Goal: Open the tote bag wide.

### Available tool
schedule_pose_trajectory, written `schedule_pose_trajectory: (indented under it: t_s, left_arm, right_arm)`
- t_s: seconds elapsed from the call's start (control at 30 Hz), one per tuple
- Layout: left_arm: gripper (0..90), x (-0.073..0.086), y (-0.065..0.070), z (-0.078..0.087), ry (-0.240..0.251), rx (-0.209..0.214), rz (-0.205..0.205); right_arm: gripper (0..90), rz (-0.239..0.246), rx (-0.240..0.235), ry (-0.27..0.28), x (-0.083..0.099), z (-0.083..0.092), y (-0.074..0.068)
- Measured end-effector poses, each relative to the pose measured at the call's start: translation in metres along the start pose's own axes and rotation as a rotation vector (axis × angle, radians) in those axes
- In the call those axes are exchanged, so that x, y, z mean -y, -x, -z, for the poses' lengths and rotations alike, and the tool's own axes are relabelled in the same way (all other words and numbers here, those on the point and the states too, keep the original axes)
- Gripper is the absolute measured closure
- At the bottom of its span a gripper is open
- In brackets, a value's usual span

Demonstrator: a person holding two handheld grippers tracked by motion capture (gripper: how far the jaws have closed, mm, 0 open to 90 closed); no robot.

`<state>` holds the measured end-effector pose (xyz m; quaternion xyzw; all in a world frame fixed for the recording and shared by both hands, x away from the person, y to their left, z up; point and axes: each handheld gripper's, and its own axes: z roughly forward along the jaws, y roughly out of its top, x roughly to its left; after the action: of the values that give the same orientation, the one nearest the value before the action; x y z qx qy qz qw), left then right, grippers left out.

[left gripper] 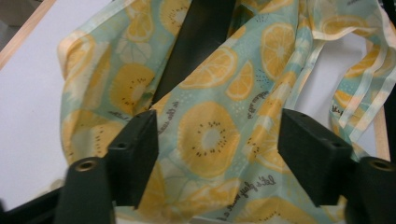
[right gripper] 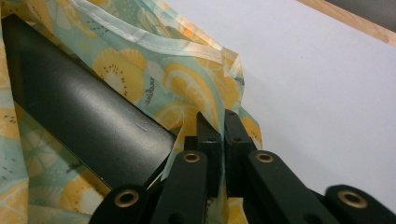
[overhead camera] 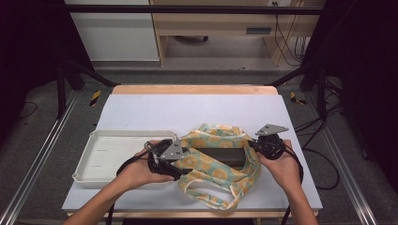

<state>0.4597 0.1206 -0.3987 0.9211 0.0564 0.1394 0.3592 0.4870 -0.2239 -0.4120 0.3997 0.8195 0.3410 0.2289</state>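
The long black box [overhead camera: 220,156] is taken as the landmark here, lying crosswise on the white table cover [overhead camera: 141,112], half wrapped in the lemon-print cloth bag [overhead camera: 206,164] near the front edge of the table. Its long axis runs side to side, from one hand toward the other, so a gripper is found at each end of it.

At the right end of the box, the right gripper [overhead camera: 256,145] is seen pinched tight on the bag's hem; in the right gripper view its jaws are pressed together on a fold of the fabric [right gripper: 219,123] with the box's dark corner [right gripper: 93,121] just beside them. That edge of the bag's mouth is held up and back from the box.

At the left end of the box, the left gripper [overhead camera: 185,161] is held with its jaws spread wide; nothing is gripped. In the left gripper view the printed cloth [left gripper: 210,135] lies between and beyond the two pads untouched, and the box [left gripper: 196,42] is seen running away from the gripper, farther along its line of sight.

The white tray [overhead camera: 122,154] sits further left of the box, beyond the left hand, apart from the bag.

The left gripper is judged the free one for the next grab, the cloth at the box's left end being nearest to it
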Motion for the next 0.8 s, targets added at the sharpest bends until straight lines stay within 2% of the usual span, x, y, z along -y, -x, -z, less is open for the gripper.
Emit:
schedule_pose_trajectory:
  t_s: [0.17,0.3,0.57,0.8]
  left_arm:
    - [18.2,0.001,0.005,-0.009,-0.020,0.008,-0.037]
    - [15.2,0.005,0.004,-0.016,-0.033,0.014,-0.031]
    - [17.4,0.011,-0.002,-0.028,-0.075,0.007,-0.030]
    - [25.5,0.013,-0.004,-0.031,-0.087,-0.006,-0.024]
  right_arm:
    - [88.0,-0.003,-0.004,-0.002,0.000,0.000,0.001]
    - [87.7,-0.002,-0.005,-0.004,0.000,0.000,0.000]
    - [87.4,-0.005,-0.007,-0.007,-0.001,-0.001,0.000]
    - [87.4,-0.004,-0.007,-0.007,-0.001,-0.002,0.000]
